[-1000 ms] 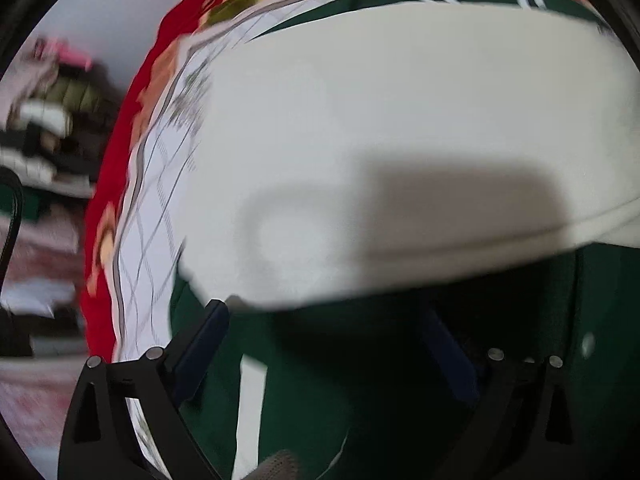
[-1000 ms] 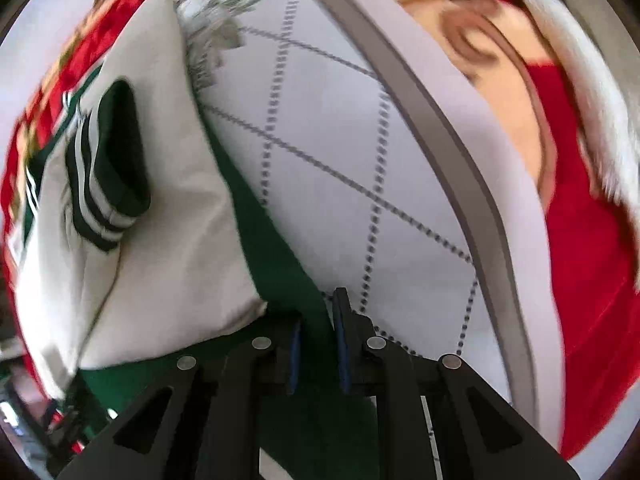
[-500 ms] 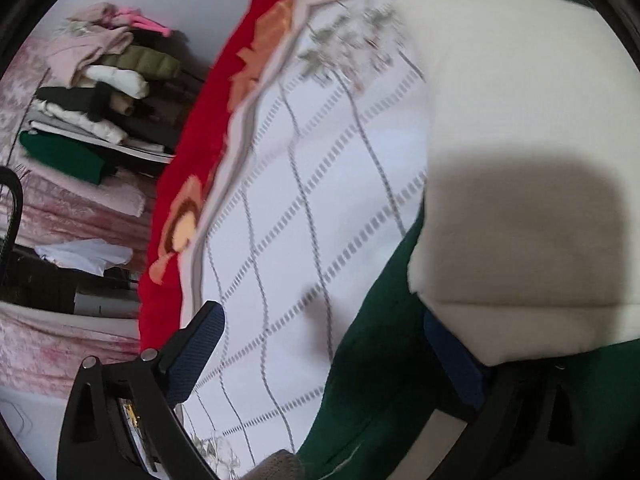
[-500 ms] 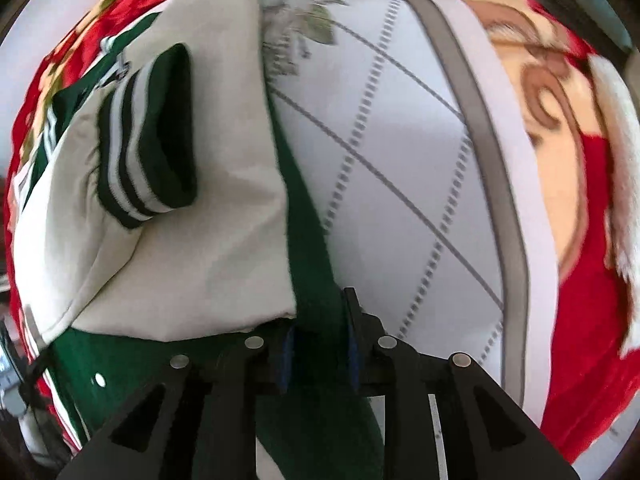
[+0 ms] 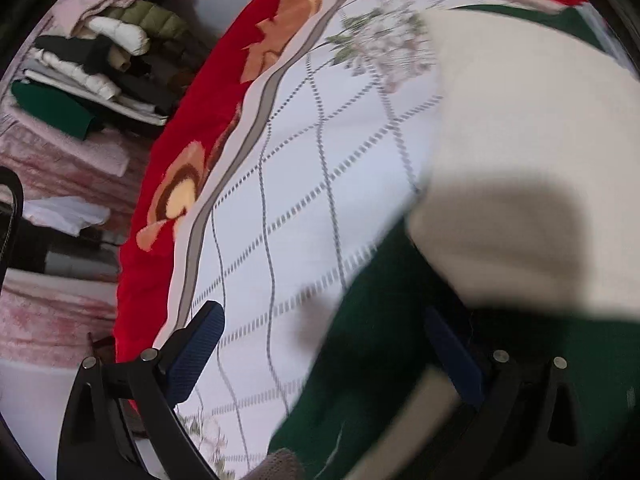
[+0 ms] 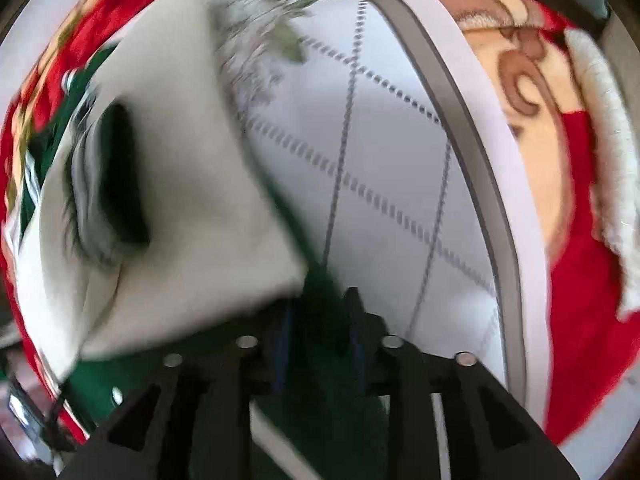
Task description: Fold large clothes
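Note:
A green and cream varsity jacket [image 5: 520, 160] lies on a bed blanket [image 5: 300, 200]. Its cream sleeve is folded across the green body. In the right wrist view the sleeve [image 6: 192, 184] ends in a dark green striped cuff [image 6: 116, 184]. My left gripper [image 5: 324, 344] is open, its fingers wide apart over the jacket's green edge [image 5: 380, 340] and the blanket. My right gripper [image 6: 320, 320] is shut on the jacket's green fabric [image 6: 320, 360], which passes between the fingers.
The blanket has a white centre with grey dashed diamonds [image 6: 380, 184] and a red floral border [image 5: 180, 152]. A stack of folded clothes [image 5: 92, 64] stands beyond the bed on the left. A white fluffy trim [image 6: 608, 152] lies at the blanket's right edge.
The left gripper has swung left off the cream sleeve, so more blanket and the clothes stack show. The right gripper has kept its hold and moved with the green fabric, blurring the view.

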A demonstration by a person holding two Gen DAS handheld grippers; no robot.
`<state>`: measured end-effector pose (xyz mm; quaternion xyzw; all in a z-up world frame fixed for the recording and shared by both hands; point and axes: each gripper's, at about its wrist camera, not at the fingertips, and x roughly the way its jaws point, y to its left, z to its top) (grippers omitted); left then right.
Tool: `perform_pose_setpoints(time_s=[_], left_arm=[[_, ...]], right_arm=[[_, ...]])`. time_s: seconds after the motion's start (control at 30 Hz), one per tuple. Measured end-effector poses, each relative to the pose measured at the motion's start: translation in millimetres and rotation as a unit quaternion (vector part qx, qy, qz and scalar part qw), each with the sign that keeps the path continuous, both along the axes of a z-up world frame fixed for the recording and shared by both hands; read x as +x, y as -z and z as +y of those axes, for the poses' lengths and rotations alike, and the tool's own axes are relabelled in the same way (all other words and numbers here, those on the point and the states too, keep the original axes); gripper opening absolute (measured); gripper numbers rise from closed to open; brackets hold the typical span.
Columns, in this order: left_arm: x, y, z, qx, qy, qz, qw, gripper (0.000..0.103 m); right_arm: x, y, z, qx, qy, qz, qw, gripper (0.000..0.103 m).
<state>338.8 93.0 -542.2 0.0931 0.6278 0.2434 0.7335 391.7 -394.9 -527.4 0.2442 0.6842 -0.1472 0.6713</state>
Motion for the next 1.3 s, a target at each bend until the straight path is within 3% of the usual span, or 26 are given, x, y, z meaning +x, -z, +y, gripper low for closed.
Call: perform_pose_setpoints(time_s=[0.07,0.13,0.23,0.3,0.37,0.43,0.5,0.6,0.7,0.8,0.87,0.9,0.93,1.0,1.1,1.17,1.23,1.27,1.3], left_arm=[[-26,-14,-18,-0.022,0.028,0.007,0.9994,0.103],[-57,-17,-38,-0.046,0.059,0.03,0.9967,0.103],[-104,-3,-68,-0.066,0.103,0.086,0.9887,0.103],[-127,13,-80,-0.065,0.118,0.12,0.9837,0.103],[-144,26,-83,-0.069,0.115,0.137,0.9814,0.103],[-151,33,-82,-0.07,0.113,0.139,0.9813,0.103],[-149,31,-76,-0.075,0.103,0.135,0.9826,0.103],[-141,19,-64,-0.076,0.092,0.116,0.9861,0.103],[-133,7,-50,-0.072,0.085,0.096,0.9891,0.103],[-130,1,-45,-0.069,0.079,0.085,0.9908,0.103],[-130,-2,-42,-0.068,0.077,0.081,0.9914,0.103],[-130,-3,-42,-0.069,0.076,0.081,0.9915,0.103],[-130,-5,-41,-0.07,0.075,0.08,0.9915,0.103],[-132,-8,-38,-0.074,0.075,0.078,0.9914,0.103],[-138,-15,-36,-0.078,0.084,0.069,0.991,0.103],[-141,-14,-45,-0.076,0.094,0.069,0.9902,0.103],[-145,-6,-52,-0.079,0.1,0.084,0.9883,0.103],[-146,-5,-53,-0.083,0.099,0.089,0.9877,0.103],[-146,-5,-53,-0.088,0.096,0.089,0.9875,0.103]], right_arm=[[-14,-22,39,0.017,-0.028,-0.005,0.999,0.053],[-39,-38,88,0.022,-0.067,-0.004,0.998,0.061],[-81,-36,182,0.108,-0.101,0.027,0.989,0.061],[-101,-23,225,0.147,-0.117,0.051,0.981,0.061],[-155,5,274,0.179,-0.133,0.083,0.971,0.061],[-194,17,318,0.19,-0.146,0.1,0.966,0.061],[-199,29,346,0.168,-0.146,0.115,0.968,0.061],[-186,23,353,0.225,-0.094,0.066,0.968,0.06],[-175,20,358,0.274,-0.068,0.022,0.959,0.05],[-159,62,380,0.292,-0.078,0.047,0.952,0.05],[-148,93,376,0.331,-0.067,0.069,0.939,0.046],[-148,106,395,0.33,-0.062,0.069,0.939,0.032],[-142,109,400,0.312,-0.072,0.068,0.945,0.005],[-134,102,418,0.286,-0.082,0.052,0.953,0.005],[-136,52,429,0.232,-0.104,0.0,0.967,0.005],[-123,31,395,0.198,-0.124,0.0,0.972,0.005],[-120,54,400,0.195,-0.141,0.038,0.97,0.006],[-120,73,380,0.209,-0.141,0.056,0.966,0.007],[-112,80,392,0.225,-0.135,0.067,0.963,0.011]])
